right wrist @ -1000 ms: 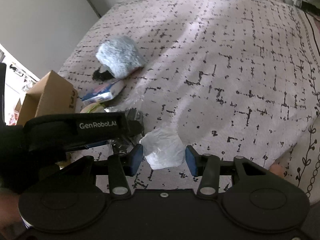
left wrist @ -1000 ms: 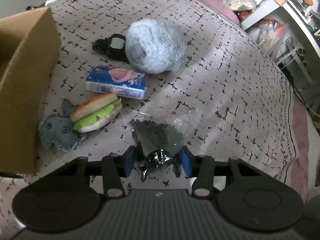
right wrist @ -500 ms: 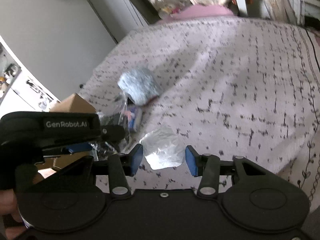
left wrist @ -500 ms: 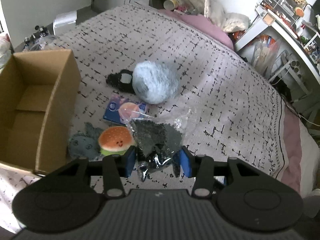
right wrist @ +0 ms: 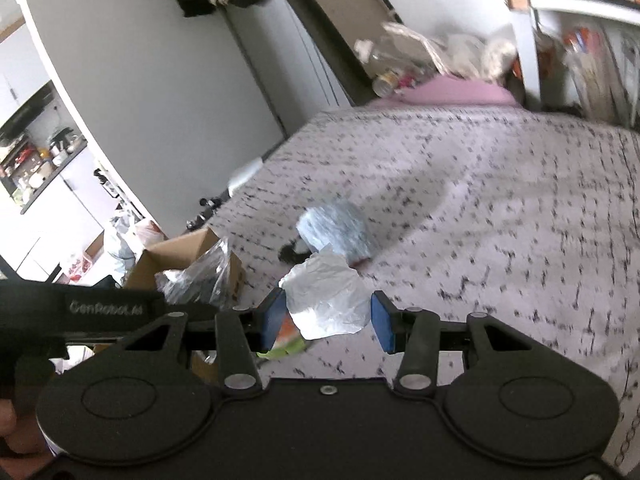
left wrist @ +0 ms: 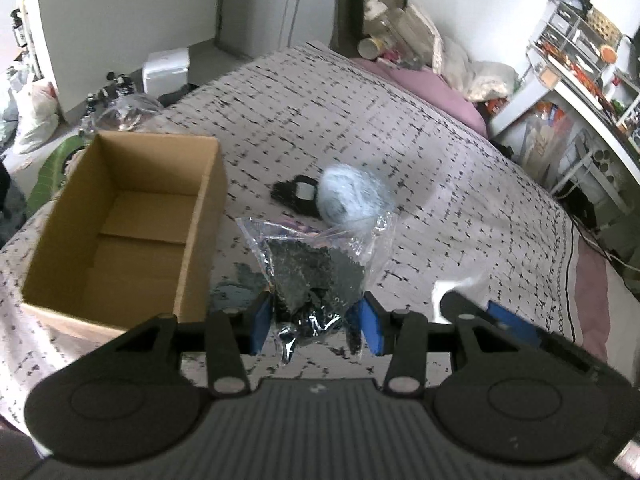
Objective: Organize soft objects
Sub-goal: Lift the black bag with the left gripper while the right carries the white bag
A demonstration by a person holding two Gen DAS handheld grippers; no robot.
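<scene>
The left gripper [left wrist: 316, 322] is clamped on a clear bag of dark bits [left wrist: 316, 272], hanging beside the open cardboard box [left wrist: 120, 232]. The right gripper [right wrist: 326, 320] seems clamped on a crumpled white bag [right wrist: 326, 300], above the bedspread [right wrist: 500, 208].

One cardboard box [left wrist: 120, 236], open, on bed [left wrist: 460, 168]. One fluffy pale-blue ball [left wrist: 352, 196]. One small black item [left wrist: 296, 196] touching ball. One clear plastic bag [left wrist: 316, 268] with dark contents. One white crumpled bag [right wrist: 328, 296]. One grey-blue plush [left wrist: 236, 288], mostly hidden behind clear bag. Orange-and-green toy [right wrist: 286, 340], one, only sliver visible. Two grippers: left gripper [left wrist: 316, 320], right gripper [right wrist: 328, 320].
</scene>
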